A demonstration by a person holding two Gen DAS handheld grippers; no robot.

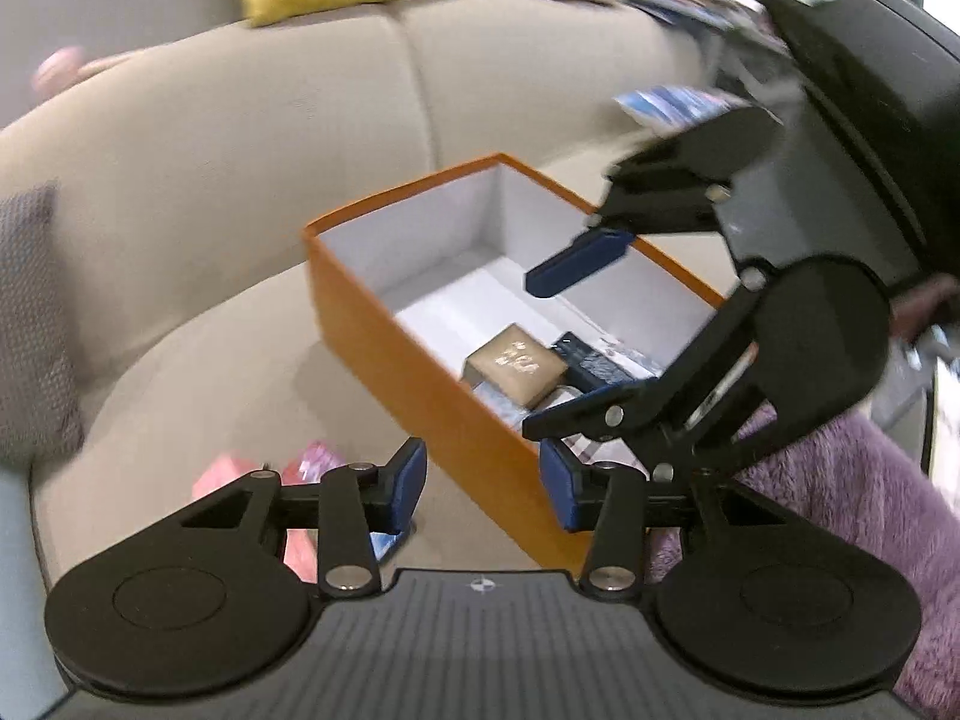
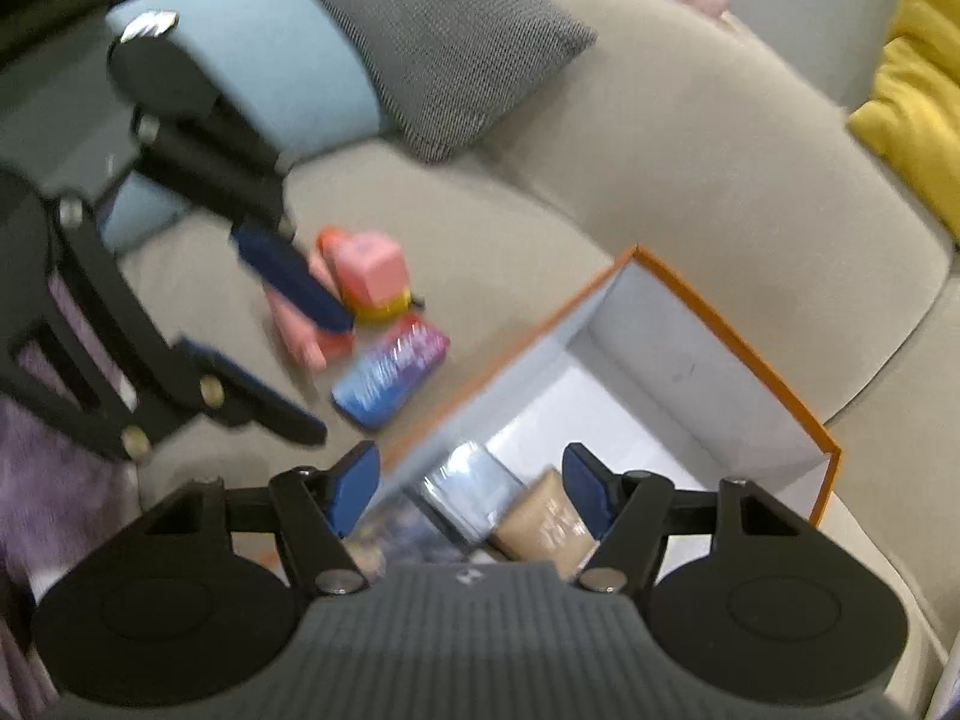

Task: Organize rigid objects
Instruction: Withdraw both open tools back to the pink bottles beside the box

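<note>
my left gripper (image 1: 480, 492) and right gripper (image 2: 471, 489): both spread, empty. blue-purple pack (image 2: 390, 375) lies on sofa (image 2: 660, 180) beside orange box (image 2: 744, 348). looks light, stiff, glossy; pinch across narrow sides.

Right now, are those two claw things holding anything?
No. The left gripper and right gripper are both open, nothing between their fingers; the right one hangs over the orange box.

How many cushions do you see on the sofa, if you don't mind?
3: a yellow cushion at the right end, a grey cushion at the left, and a light blue cushion beside it. Others may be out of view.
</note>
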